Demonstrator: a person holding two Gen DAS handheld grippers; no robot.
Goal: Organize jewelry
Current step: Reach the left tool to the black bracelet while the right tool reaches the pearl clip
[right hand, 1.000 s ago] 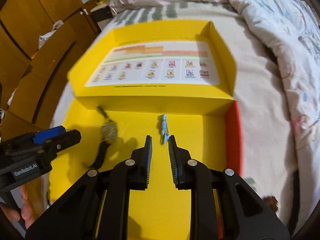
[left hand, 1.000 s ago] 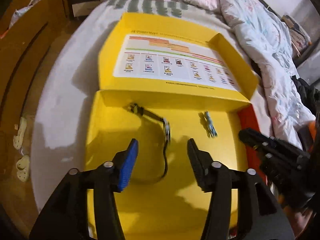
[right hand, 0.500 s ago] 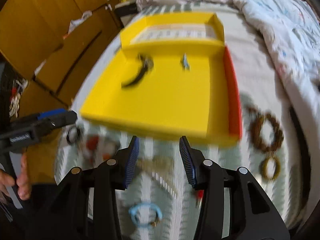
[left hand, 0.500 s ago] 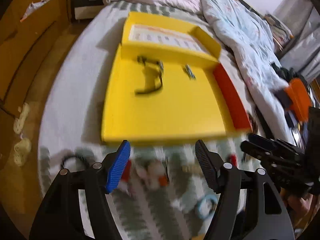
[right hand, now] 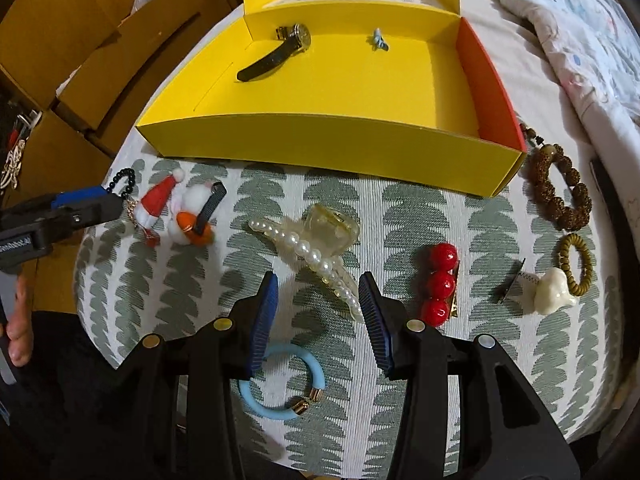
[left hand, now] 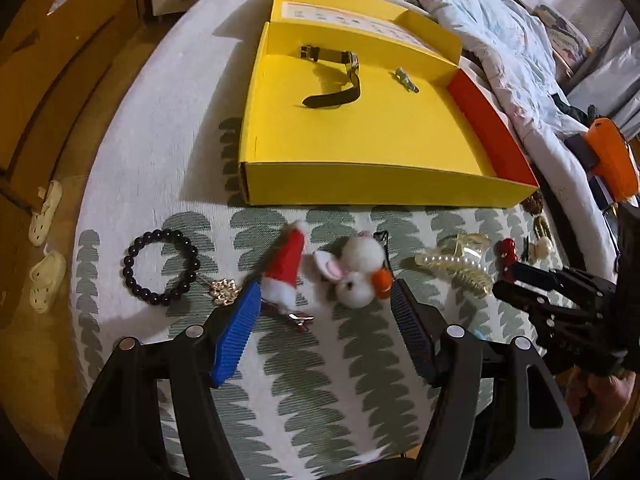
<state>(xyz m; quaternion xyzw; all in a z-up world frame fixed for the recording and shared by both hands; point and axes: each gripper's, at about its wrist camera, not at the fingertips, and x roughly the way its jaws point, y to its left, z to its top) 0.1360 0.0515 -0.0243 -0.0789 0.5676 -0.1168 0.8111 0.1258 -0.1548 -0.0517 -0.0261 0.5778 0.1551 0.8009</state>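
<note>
On the bed, over a woven cloth with grey-green scalloped leaf print: a shallow yellow cardboard box, matte, with one orange-red side wall. Inside, near its far wall, a wristwatch with a dark leather strap and a metal buckle, and, apart from it to the right, a small pale blue clip.

In front of the box, on the cloth: a bracelet of glossy black round beads, a small gold filigree charm, a felt Santa-hat clip, a fluffy white pompom animal with an orange nose. Further right, a clear amber claw clip with a row of pearls, a clip of three shiny red balls, a smooth sky-blue hair ring with gold ends, a rough brown bead bracelet, a small olive bead ring, a cream tooth-shaped clip.

Left gripper: released, jaws just widened, spread broadly, holding nothing. Hangs over the hat clip and the pompom animal, both between its ribbed blue pads; left pad just beside the hat's white trim, contact not clear.

Right gripper: released too, jaws just opened to a medium gap, empty. Pearl tail of the claw clip between the fingertips, not pressed. Blue ring partly hidden behind its left finger.
</note>
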